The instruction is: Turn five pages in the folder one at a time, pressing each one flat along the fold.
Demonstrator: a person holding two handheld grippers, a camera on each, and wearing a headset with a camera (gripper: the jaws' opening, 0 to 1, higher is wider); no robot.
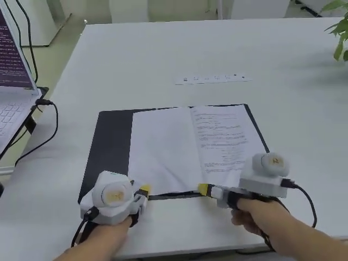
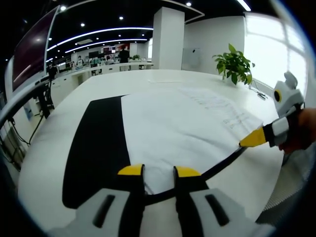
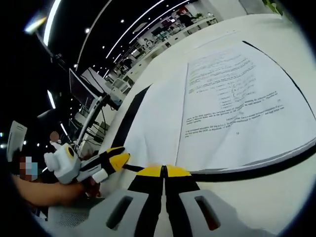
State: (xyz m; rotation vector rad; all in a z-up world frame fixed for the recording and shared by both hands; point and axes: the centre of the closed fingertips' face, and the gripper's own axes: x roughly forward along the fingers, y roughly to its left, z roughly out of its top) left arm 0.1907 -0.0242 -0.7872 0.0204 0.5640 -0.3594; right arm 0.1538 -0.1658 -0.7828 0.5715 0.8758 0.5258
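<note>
Table (image 1: 217, 49): wide and white, across most of the head view.
Floor (image 1: 60, 43): pale, upper left of the head view.
Ceiling (image 2: 98, 15): dark, top of the left gripper view.
Light strips (image 2: 108, 32): long and white, with small spotlights.
Column (image 2: 168, 37): white and square, upper centre.
Window (image 2: 266, 44): bright, upper right.
Plant (image 2: 234, 64): green, beside the window.

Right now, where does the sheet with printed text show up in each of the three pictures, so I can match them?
Head view: the printed page lies right of centre, on the right side of the spread.
Left gripper view: printed page at upper right, text faint.
Right gripper view: printed page at upper right, large, lines of text clear.
Shared landmark: the black folder cover, left of the blank page in every view.
</note>
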